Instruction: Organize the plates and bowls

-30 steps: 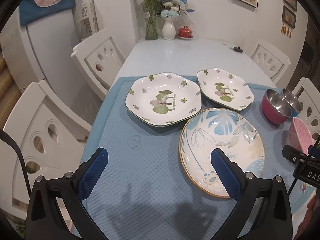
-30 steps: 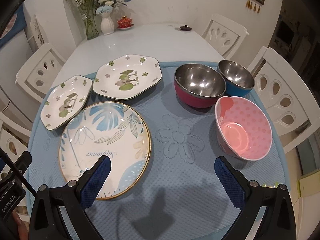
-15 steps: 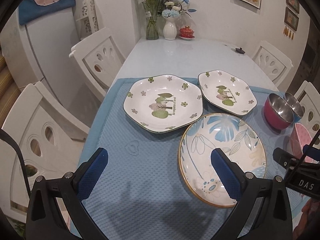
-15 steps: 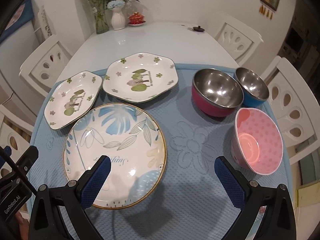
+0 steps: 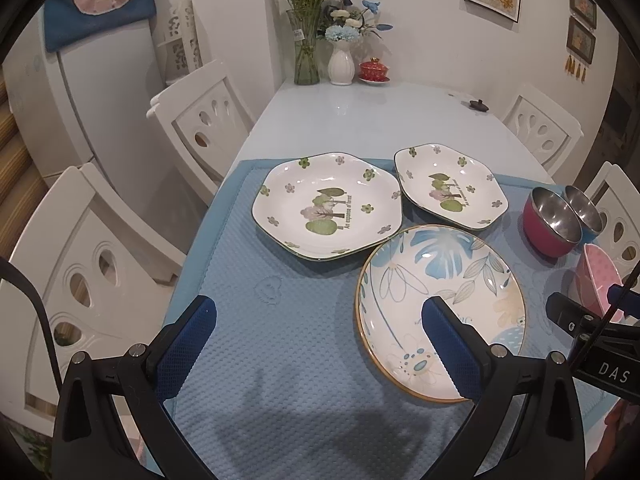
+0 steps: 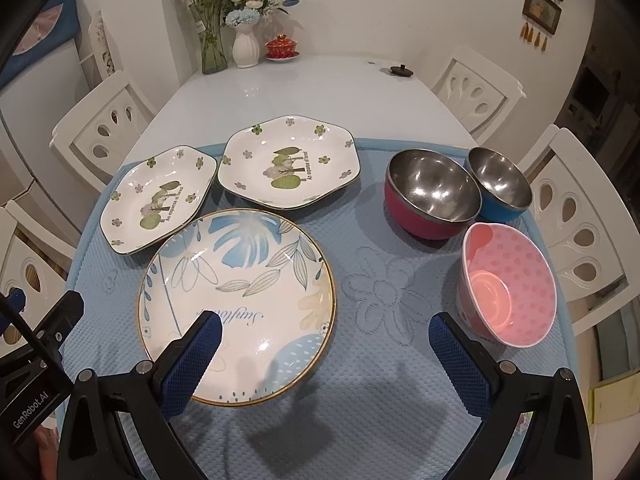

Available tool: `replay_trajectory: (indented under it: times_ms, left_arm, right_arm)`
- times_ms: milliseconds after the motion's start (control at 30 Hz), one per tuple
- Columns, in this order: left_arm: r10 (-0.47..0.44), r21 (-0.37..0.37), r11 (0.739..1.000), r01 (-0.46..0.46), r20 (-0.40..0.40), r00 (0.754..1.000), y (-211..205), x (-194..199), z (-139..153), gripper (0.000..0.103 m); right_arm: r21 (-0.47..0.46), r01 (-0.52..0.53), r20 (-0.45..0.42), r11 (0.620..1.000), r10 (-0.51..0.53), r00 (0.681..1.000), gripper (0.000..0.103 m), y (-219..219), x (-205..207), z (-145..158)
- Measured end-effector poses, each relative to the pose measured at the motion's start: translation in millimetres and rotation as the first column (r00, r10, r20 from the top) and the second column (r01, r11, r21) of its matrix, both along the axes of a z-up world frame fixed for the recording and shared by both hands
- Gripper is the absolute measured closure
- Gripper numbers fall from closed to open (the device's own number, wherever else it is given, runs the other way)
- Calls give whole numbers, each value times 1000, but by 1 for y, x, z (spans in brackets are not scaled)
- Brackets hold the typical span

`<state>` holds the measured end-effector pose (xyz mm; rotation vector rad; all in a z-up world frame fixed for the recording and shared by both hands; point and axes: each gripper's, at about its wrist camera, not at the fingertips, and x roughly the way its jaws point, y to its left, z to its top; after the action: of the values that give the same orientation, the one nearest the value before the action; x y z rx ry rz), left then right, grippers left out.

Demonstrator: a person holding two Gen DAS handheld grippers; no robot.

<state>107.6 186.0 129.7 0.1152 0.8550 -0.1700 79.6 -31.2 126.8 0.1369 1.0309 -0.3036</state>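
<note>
Both grippers have eased in lower over the blue mat [image 6: 384, 420] since a second ago, so it's still approach, nothing stacked; left gripper [image 5: 316, 340] and right gripper [image 6: 326, 354] hover with jaws wide apart, empty; round leaf plate [image 6: 240, 276] between them, bowls right, pink bowl [image 6: 508, 284] nearest.

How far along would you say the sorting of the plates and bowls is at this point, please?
Nothing looks done yet: the round leaf plate, two hexagonal plates and three bowls, red, blue and pink, all lie separately on the blue mat. Both tools, left and right, are open and empty. All stacking remains.
</note>
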Motion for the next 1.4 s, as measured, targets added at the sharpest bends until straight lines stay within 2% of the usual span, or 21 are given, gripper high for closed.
replay_trajectory:
  times_ms: [633, 1067, 1400]
  left_arm:
    - [-21, 6, 1000, 21, -30, 999, -6, 4, -14, 1]
    - [-44, 43, 998, 48, -80, 996, -12, 28, -51, 1]
    - [-85, 6, 996, 87, -148, 985, -20, 50, -81, 2]
  right_arm:
    - [15, 15, -39, 1000, -15, 999, 0, -6, 0, -13]
    - [8, 17, -114, 1000, -16, 993, 0, -16, 18, -50]
    - [43, -40, -150, 998, 46, 988, 2, -24, 43, -82]
